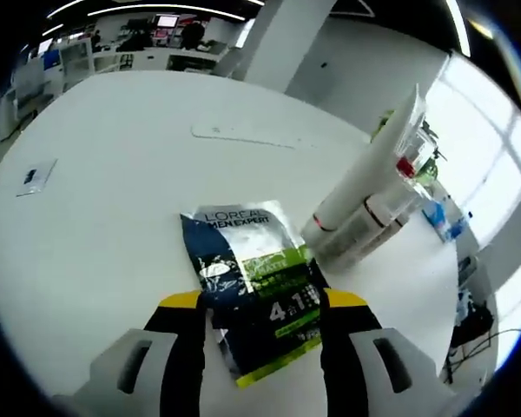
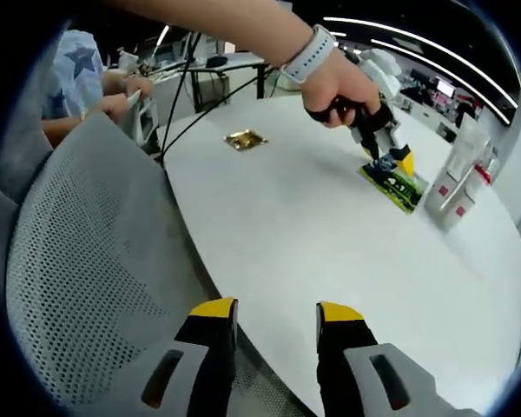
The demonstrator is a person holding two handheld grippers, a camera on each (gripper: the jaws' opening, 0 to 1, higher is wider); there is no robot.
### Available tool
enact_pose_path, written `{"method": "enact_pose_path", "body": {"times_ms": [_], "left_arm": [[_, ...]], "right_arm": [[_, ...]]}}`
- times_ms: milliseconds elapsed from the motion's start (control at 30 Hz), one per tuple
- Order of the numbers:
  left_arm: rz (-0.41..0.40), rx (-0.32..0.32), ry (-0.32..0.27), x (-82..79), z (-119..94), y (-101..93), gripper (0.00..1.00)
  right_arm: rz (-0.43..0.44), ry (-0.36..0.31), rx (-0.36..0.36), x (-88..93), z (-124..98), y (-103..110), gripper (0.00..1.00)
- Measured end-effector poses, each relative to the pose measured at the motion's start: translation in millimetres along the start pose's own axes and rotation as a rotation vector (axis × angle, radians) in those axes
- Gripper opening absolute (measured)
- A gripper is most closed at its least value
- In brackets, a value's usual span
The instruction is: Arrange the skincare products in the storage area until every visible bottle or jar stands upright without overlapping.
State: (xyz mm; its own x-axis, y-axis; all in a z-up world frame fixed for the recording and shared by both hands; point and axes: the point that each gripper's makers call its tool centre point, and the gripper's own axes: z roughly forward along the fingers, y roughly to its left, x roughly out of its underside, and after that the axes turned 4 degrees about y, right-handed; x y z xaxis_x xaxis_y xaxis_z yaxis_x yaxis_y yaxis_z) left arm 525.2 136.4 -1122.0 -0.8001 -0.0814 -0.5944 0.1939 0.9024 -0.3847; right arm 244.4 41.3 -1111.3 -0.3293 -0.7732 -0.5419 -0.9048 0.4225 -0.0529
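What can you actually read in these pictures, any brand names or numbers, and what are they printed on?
"L'OREAL MEN EXPERT": top of the dark blue and green sachet lying flat on the white table, between the left gripper jaws.
"4:1" or similar, partly blurred: large white figures lower on the same sachet.
White tubes with red bands: print too blurred to read.
Small card and gold packet: too small to read.

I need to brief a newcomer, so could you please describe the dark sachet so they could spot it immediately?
On the round white table, between the left gripper jaws, lies a flat dark-blue sachet with a lime-green band. Unlike the white tubes beside it, it is dark.
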Motion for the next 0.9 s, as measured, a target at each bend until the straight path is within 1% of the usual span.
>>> {"method": "enact_pose_path", "body": {"times_ms": [133, 333, 467, 600, 700, 800, 900], "left_arm": [[-0.003, 0.015, -0.001, -0.1, 1.0, -3.0, 0.45], [0.001, 0.015, -0.002, -0.9, 1.1, -2.6, 0.46], [0.013, 0.012, -0.009, -2.1, -6.3, -2.9, 0.46], [0.043, -0.002, -0.020, -2.6, -18.7, -2.3, 0.47], [0.056, -0.013, -0.048, -2.6, -33.7, -2.0, 0.48], [0.080, -0.035, -0.069, -0.1, -48.5, -0.8, 0.49], [0.101, -0.064, -0.079, 6.4, -65.9, 4.0, 0.50]], "right_arm": [[0.000, 0.004, 0.004, 0.5, -0.1, -0.6, 0.33], [0.002, 0.014, 0.008, 2.3, 0.5, -1.5, 0.33], [0.001, 0.017, 0.008, 2.7, 0.7, -1.3, 0.33], [-0.008, 0.015, 0.006, 2.0, 0.8, -0.1, 0.33], [-0.012, 0.009, 0.009, 1.1, 0.3, 0.1, 0.33], [-0.019, 0.004, 0.011, 0.1, -0.2, 0.1, 0.33], [-0.026, -0.006, 0.016, -1.6, -1.0, -0.1, 0.33]]}}
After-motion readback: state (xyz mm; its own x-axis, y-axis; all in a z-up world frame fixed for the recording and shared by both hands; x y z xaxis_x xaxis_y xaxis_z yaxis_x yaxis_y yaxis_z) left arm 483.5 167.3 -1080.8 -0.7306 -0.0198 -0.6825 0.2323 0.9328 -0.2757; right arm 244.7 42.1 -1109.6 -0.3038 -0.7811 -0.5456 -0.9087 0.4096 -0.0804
